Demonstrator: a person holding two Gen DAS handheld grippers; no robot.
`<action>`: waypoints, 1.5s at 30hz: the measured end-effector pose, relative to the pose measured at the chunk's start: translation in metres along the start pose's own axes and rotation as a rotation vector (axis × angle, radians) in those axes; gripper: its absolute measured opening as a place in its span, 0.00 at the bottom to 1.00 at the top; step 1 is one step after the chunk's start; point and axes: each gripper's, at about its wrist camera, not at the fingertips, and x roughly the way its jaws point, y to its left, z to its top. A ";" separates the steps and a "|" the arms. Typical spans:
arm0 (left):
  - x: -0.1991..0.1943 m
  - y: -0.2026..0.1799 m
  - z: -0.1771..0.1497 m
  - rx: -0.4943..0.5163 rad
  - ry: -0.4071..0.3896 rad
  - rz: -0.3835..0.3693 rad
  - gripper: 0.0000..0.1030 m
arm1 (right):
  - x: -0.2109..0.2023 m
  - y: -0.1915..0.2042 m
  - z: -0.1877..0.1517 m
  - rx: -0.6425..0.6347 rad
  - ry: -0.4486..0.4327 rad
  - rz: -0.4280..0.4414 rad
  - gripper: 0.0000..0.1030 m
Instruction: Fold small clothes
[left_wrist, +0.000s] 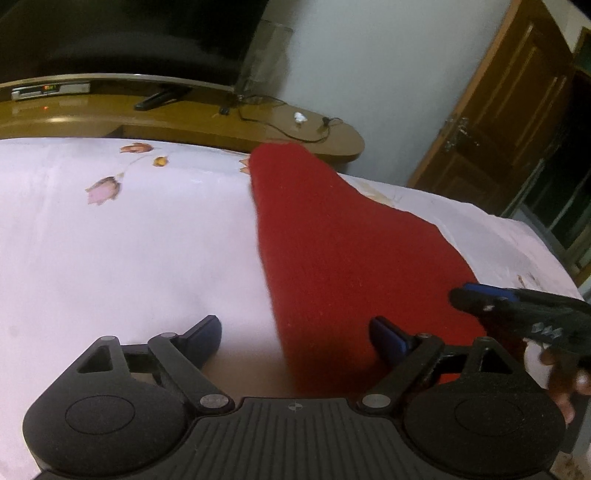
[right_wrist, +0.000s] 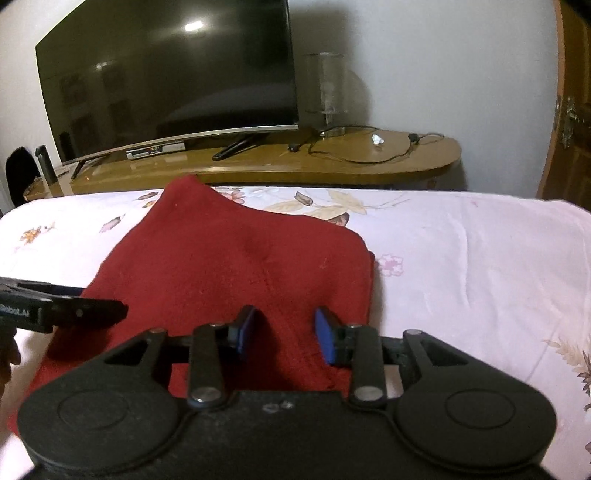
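A red knit garment (left_wrist: 332, 251) lies flat on the white floral bedsheet (left_wrist: 129, 258); it also shows in the right wrist view (right_wrist: 229, 266), folded, with one narrow end reaching toward the far bed edge. My left gripper (left_wrist: 295, 336) is open wide over the garment's near left edge, one finger over the sheet and one over the cloth. My right gripper (right_wrist: 284, 328) is open and empty, just above the garment's near part. The right gripper also appears in the left wrist view (left_wrist: 480, 299), and the left gripper in the right wrist view (right_wrist: 92, 310).
A wooden TV stand (right_wrist: 369, 162) runs along the far bed edge, with a television (right_wrist: 166, 74), a glass vase (right_wrist: 325, 85), a set-top box and cables. A wooden door (left_wrist: 517, 110) stands at the right. The sheet (right_wrist: 480, 277) stretches right of the garment.
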 end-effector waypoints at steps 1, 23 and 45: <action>-0.007 0.000 0.001 -0.002 -0.008 0.001 0.86 | -0.007 -0.005 0.002 0.036 -0.002 0.015 0.33; 0.013 0.033 -0.016 -0.266 0.122 -0.358 0.64 | 0.000 -0.120 -0.039 0.588 0.179 0.474 0.65; 0.021 0.001 -0.009 -0.152 0.056 -0.265 0.64 | 0.021 -0.101 -0.033 0.565 0.132 0.541 0.45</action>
